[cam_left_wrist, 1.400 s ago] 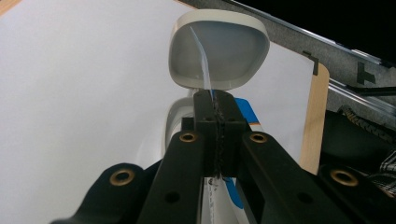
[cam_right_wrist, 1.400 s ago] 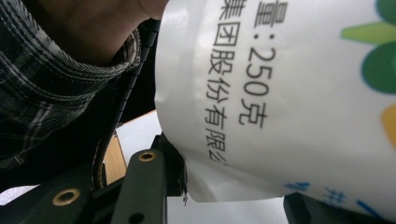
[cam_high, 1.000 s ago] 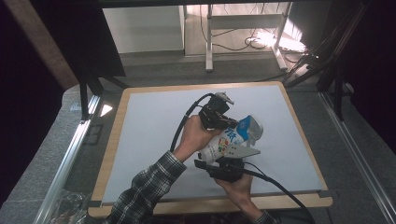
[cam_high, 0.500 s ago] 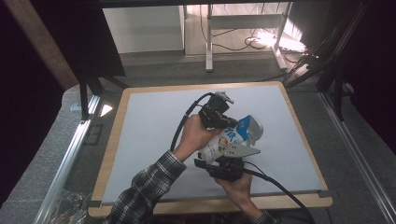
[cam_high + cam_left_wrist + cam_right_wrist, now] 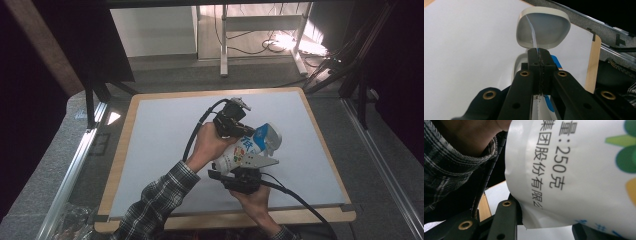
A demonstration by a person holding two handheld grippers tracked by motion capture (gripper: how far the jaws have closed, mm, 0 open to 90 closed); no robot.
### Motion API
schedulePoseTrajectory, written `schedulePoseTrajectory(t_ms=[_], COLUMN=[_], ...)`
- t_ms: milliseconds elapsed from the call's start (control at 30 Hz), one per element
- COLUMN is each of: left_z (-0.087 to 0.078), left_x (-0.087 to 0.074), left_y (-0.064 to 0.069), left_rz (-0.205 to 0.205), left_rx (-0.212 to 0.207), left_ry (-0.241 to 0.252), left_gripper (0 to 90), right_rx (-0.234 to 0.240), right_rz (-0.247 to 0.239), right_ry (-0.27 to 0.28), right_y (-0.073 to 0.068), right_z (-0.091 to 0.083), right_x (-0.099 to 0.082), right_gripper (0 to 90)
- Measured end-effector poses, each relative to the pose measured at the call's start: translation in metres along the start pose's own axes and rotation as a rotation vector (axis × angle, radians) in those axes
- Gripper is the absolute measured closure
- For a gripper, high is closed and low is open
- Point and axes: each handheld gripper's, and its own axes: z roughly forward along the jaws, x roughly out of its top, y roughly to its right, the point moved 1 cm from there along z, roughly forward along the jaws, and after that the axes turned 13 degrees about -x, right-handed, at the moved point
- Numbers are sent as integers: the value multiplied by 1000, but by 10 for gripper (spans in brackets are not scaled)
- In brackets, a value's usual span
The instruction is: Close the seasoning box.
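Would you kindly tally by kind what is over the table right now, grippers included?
Pouches: 1, white with blue and green print, held between both grippers
Grippers: 2, left gripper shut on the pouch's edge, right gripper clamped on the pouch's lower part
Hands: 2, left hand and right hand
Total: 5

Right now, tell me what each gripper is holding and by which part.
Both hold the white pouch: the left gripper is shut on a thin edge strip near its open top; the right gripper clamps its lower end.
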Motion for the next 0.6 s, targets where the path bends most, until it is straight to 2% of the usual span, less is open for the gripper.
schedulePoseTrajectory(t_ms=[600], left_z=[-1], left_x=[2], left_y=[1], left_rz=[1], left_rx=[0], left_ry=[2], left_gripper=[894], right_rx=[0], right_rz=[-6], right_ry=[9], right_y=[0], right_z=[-1], right_x=[2], right_gripper=[668])
